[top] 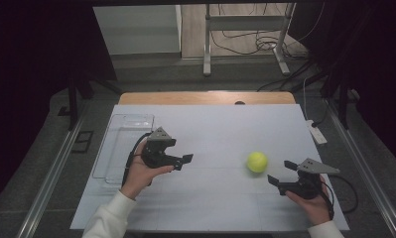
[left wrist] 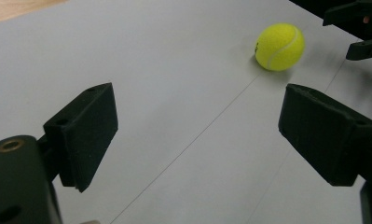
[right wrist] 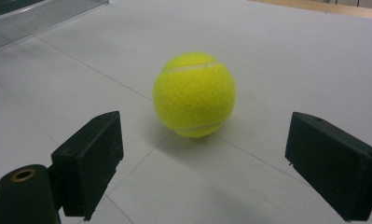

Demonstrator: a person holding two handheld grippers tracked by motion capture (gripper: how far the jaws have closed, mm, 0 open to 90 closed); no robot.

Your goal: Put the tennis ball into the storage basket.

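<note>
A yellow tennis ball [top: 257, 161] rests on the white sheet [top: 220, 134], right of centre. My right gripper [top: 281, 172] is open just in front and to the right of it, jaws aimed at the ball, not touching. In the right gripper view the ball [right wrist: 194, 93] lies a short way beyond the open right gripper [right wrist: 202, 149]. My left gripper [top: 180, 151] hovers open and empty left of centre, pointing right. In the left gripper view, the ball [left wrist: 280, 46] lies far off beyond the wide-open left gripper [left wrist: 202, 116], with the right gripper [left wrist: 361, 28] behind it.
A clear plastic tray [top: 123, 144] lies at the left edge of the sheet, beside my left hand, and its rim [right wrist: 34, 18] shows in the right gripper view. The wooden table edge [top: 205, 97] runs along the back. A white power strip [top: 317, 133] lies off the right side.
</note>
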